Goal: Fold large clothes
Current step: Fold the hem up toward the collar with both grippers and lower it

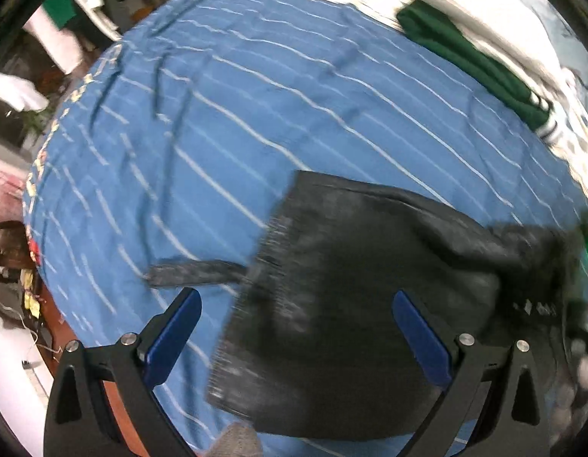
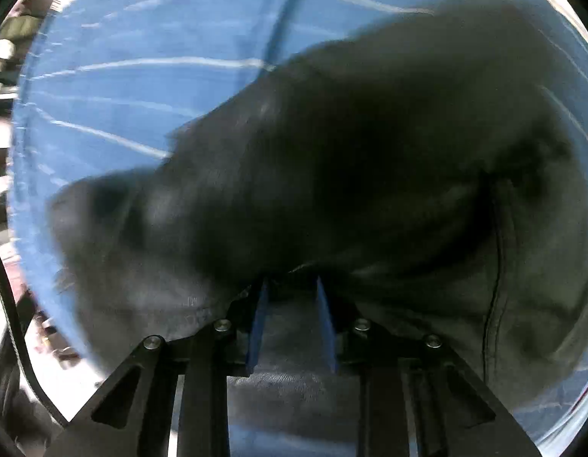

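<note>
We see a black garment (image 1: 355, 304), a blue sheet (image 1: 218, 133) with white stripes, and green clothes (image 1: 465, 61) at one o'clock.

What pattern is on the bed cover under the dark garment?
The bed cover is blue with thin white stripes, clearest in the left wrist view.

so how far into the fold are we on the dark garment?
Early, and the views are blurred. Done: the dark leather-like garment is laid on the blue striped bedsheet, ribbed hem spread flat. In hand: the right gripper looks clamped on a bunched edge of it; the left gripper hangs open above the hem. Left: no neat fold shows yet. A folded green garment lies beyond.
</note>
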The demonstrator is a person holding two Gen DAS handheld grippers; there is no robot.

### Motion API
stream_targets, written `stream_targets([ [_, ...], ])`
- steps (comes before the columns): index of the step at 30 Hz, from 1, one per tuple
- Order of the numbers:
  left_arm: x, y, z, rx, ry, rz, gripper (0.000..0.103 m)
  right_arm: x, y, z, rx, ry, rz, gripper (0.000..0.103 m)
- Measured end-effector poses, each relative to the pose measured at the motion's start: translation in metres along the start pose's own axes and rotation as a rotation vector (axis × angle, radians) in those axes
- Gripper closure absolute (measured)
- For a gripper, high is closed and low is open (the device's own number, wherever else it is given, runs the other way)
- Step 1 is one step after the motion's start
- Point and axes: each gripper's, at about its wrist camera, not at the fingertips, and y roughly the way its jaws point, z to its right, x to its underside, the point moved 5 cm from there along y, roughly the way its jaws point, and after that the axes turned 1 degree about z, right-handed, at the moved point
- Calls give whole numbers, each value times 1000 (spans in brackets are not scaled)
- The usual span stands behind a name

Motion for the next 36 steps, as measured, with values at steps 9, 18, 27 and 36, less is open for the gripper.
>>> stream_targets([
  [9,12,-2,108,94,141,-10,0,40,-69,73,-260,192,186,59],
  [18,25,60,154,103,194,-56,0,148,-58,215,-469,545,377,44],
  [27,23,60,150,112,206,-68,0,178,-55,219,-566,639,474,44],
  [36,27,58,158,97,211,-62,0,129,-16,240,-653,620,470,42],
])
